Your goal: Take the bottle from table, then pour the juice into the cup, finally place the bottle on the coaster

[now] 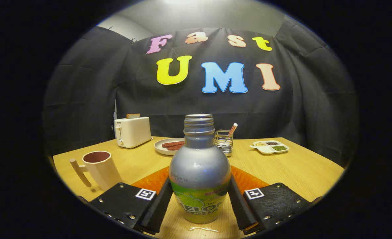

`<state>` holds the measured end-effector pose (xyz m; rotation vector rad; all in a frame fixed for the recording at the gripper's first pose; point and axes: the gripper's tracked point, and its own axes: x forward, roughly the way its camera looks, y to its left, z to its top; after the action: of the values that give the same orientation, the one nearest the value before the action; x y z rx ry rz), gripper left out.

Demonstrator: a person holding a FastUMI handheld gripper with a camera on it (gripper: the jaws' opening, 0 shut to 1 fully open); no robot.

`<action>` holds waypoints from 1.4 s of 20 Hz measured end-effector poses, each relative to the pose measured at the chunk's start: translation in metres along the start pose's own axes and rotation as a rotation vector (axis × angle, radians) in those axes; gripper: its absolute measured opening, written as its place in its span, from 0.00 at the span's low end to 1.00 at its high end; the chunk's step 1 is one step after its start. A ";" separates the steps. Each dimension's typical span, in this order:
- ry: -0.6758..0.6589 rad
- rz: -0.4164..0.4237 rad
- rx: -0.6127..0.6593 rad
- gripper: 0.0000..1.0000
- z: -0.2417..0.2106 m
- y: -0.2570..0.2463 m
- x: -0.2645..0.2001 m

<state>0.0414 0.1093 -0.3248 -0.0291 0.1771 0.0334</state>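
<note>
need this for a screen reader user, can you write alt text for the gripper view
An uncapped silver bottle stands upright between the gripper fingers, which flank its sides, in front of an orange coaster on a wooden table. A cream mug stands beyond the left finger; farther back are a toaster, a plate of sausages and a divided dish.

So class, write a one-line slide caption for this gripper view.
Claw closed on the upright, uncapped bottle, orange coaster just behind it, cup off to the side.
</note>
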 end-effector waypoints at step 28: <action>0.041 0.085 -0.875 0.81 0.018 0.101 0.046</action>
<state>0.0859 0.2125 -0.3182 -0.8958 0.1940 0.1934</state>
